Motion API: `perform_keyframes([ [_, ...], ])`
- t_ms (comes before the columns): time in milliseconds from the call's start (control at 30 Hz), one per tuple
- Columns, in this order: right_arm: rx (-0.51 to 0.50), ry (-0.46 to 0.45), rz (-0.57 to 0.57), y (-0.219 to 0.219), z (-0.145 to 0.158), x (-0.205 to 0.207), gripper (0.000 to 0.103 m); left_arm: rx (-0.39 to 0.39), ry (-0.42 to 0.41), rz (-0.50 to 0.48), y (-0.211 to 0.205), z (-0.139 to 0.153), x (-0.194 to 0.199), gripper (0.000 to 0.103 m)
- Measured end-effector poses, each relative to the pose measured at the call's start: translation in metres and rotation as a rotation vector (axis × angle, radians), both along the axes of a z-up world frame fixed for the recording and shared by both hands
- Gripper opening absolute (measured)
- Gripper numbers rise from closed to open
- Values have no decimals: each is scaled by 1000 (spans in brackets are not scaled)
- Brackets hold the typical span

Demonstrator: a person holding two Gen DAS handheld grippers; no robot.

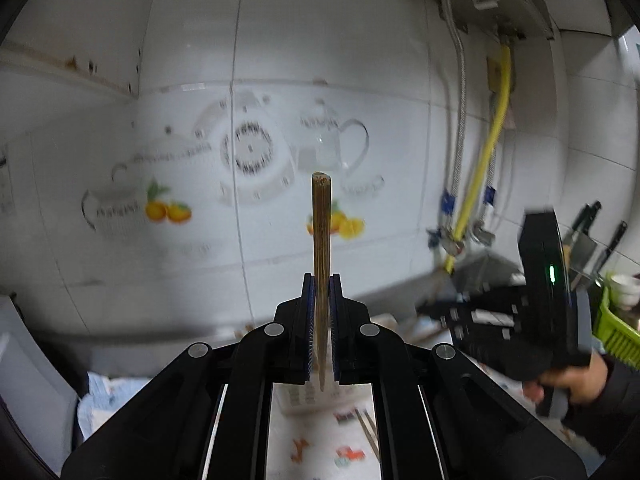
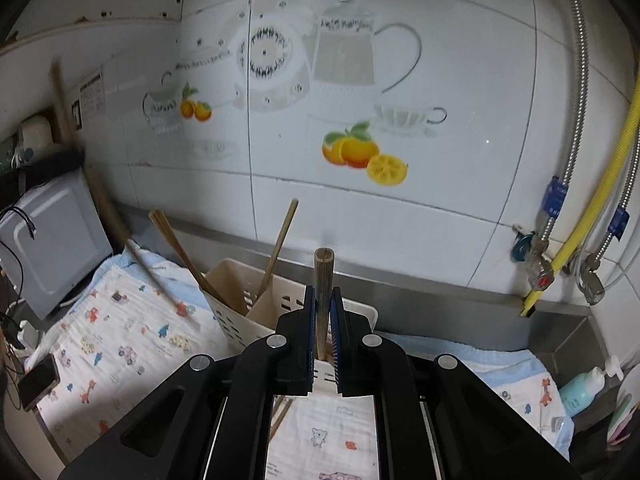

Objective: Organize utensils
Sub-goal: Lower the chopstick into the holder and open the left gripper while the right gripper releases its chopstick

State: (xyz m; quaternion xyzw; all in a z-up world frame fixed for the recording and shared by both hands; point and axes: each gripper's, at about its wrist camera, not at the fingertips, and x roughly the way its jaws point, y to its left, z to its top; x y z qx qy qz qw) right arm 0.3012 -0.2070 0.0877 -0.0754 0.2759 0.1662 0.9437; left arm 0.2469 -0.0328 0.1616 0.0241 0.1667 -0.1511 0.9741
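Note:
My left gripper (image 1: 321, 284) is shut on a wooden chopstick (image 1: 321, 220) that stands upright between its blue pads, tip down above a white utensil holder (image 1: 304, 398). My right gripper (image 2: 322, 296) is shut on another wooden chopstick (image 2: 323, 276), held upright right over the cream slotted utensil holder (image 2: 236, 300). That holder has several wooden chopsticks (image 2: 276, 248) and a wooden spatula leaning in it. The right gripper also shows in the left wrist view (image 1: 532, 312), held by a hand at the right.
A printed cloth (image 2: 120, 340) covers the counter, with loose chopsticks (image 1: 370, 432) on it. A microwave (image 2: 48, 240) and a phone (image 2: 38, 380) are at the left. Pipes and valves (image 2: 560, 248), a soap bottle (image 2: 588, 386), a green rack (image 1: 616, 336) and knives (image 1: 592, 232) are at the right. A tiled wall stands behind.

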Motion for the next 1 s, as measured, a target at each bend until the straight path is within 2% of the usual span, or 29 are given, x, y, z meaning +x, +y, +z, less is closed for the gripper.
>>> perform_keyframes([
  [67, -9, 1, 0, 1, -3, 1, 7, 8, -29, 20, -3, 5, 9, 6],
  [233, -10, 3, 3, -1, -6, 3, 7, 7, -29, 61, -3, -1, 32, 6],
  [667, -19, -36, 7, -1, -3, -2, 8, -33, 138, 92, 4, -58, 82, 6],
  [1000, 0, -125, -6, -10, 14, -37, 17, -42, 188, 76, 5, -75, 86, 6],
])
